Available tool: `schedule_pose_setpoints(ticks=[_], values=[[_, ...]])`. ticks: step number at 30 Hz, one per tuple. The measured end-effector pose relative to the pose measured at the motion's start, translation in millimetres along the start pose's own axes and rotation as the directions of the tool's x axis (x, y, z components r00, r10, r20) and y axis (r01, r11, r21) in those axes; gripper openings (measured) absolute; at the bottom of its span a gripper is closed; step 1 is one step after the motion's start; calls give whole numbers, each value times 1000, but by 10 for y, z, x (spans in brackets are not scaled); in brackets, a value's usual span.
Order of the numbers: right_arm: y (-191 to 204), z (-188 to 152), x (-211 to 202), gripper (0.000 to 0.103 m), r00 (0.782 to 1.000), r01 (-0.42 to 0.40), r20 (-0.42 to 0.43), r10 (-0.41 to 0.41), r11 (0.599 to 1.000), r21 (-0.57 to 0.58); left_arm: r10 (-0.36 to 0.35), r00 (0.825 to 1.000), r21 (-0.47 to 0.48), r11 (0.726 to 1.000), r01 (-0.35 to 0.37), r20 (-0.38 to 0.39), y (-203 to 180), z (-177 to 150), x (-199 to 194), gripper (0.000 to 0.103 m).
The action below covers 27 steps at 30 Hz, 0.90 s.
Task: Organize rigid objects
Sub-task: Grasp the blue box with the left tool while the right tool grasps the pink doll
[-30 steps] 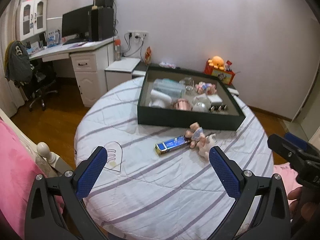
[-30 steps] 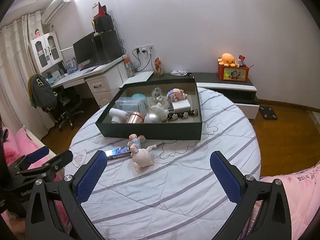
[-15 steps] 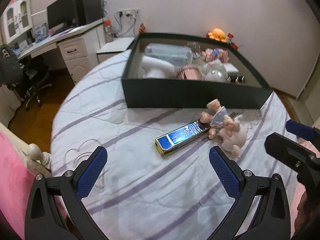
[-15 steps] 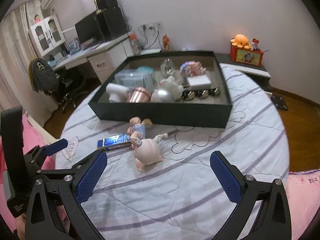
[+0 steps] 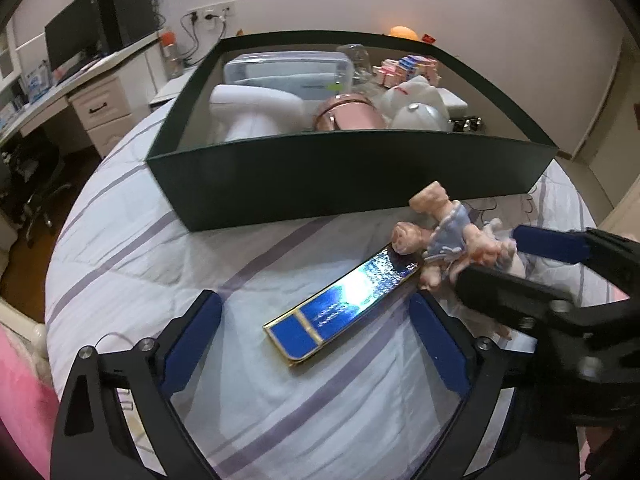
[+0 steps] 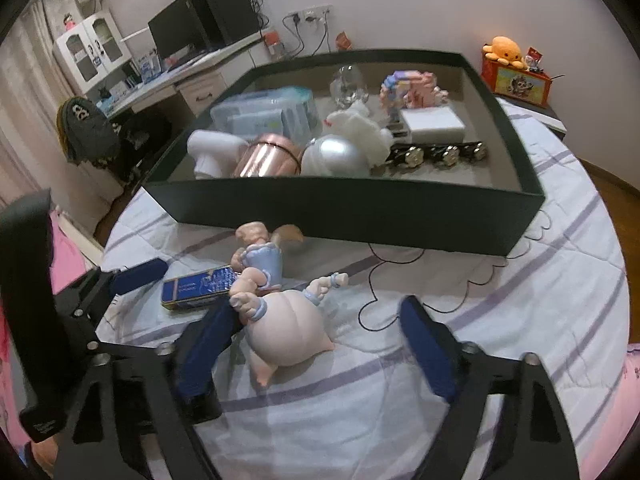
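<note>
A flat blue box with gold edges [image 5: 344, 298] lies on the striped round table, between the open pads of my left gripper [image 5: 316, 336]. It also shows in the right wrist view [image 6: 198, 288]. A pink doll in a blue dress [image 5: 448, 240] lies against the box's far end. In the right wrist view the doll [image 6: 280, 312] lies big head towards me between the open pads of my right gripper [image 6: 312, 344]. A dark green tray [image 5: 352, 176] holding several objects stands just behind; it also shows in the right wrist view [image 6: 360, 212].
The tray holds a clear plastic case [image 6: 264, 114], a copper cup [image 6: 268, 158], a silver dome [image 6: 334, 158], a white plush [image 6: 360, 126] and a white box [image 6: 432, 124]. A desk with a monitor [image 6: 180, 36] stands at back left. Pink bedding [image 5: 20, 400] lies at lower left.
Both grippers have moved forward and down close over the table. The left now brackets the blue box, the right brackets the doll. Both stay open.
</note>
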State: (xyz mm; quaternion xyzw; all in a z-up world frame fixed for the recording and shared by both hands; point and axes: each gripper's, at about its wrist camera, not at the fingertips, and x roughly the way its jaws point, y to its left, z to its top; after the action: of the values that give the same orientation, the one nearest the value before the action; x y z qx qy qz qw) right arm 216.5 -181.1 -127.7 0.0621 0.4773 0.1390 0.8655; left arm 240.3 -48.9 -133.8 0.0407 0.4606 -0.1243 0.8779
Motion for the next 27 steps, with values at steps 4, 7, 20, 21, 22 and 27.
schedule_pose_setpoints(ticks=[4,7,20,21,22,27], values=[[8,-3,75,60,1000,-12,-10,12,1000,-10,-6,1000,29,1000,6,0,-38,12,-13,85],[16,-23,54,54,1000,-11,-4,11,1000,-27,-18,1000,31,999,18,7,-24,-14,-76,67],[-3,3,79,45,1000,6,-11,-6,999,-54,-6,999,33,999,5,36,-19,25,-41,38],[12,4,74,45,1000,7,-13,-7,998,-60,-5,999,25,1000,4,36,-13,16,-59,30],[35,1,67,43,1000,13,-14,-14,997,-70,-15,999,7,1000,15,33,15,4,-81,24],[61,9,93,43,1000,9,-16,-10,997,-78,-18,999,-21,1000,19,36,54,22,-52,28]])
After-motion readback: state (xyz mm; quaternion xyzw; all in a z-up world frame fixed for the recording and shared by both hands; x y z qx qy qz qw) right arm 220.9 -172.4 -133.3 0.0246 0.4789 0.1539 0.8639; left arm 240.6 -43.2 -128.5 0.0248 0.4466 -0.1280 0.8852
